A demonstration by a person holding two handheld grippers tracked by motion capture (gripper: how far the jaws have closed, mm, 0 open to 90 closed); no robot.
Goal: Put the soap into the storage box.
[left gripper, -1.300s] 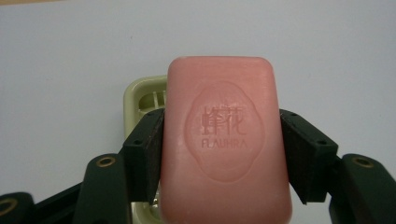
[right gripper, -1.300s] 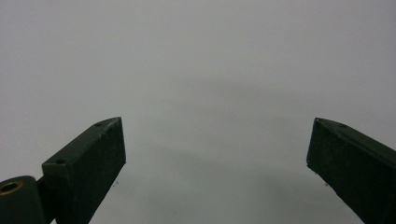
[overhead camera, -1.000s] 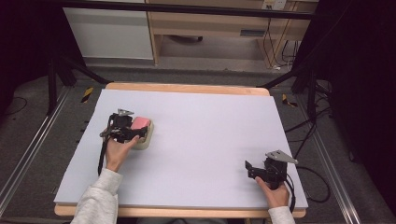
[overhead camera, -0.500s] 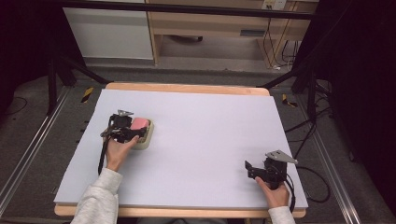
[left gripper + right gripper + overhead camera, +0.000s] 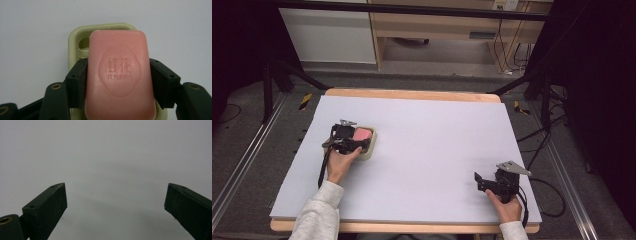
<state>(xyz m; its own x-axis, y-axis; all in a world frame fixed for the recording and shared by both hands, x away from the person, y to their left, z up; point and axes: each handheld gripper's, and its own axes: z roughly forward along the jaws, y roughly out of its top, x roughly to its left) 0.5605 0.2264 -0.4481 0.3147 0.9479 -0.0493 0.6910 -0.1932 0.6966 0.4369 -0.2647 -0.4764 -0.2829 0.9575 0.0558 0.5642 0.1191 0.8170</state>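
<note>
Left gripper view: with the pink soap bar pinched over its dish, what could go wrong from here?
1. The pink soap bar is held by the left gripper on its smooth sides only; it may slip out.
2. The pale green plastic soap dish lies loose beneath, so it could get dragged or tipped.

soft even light, dark surroundings (close views slightly blurred)

Both grippers are black with blocky jaws and brass-coloured screws. The right gripper (image 5: 482, 179) carries a grey three-cornered plate. The sleeves (image 5: 316, 214) are light grey.
</note>
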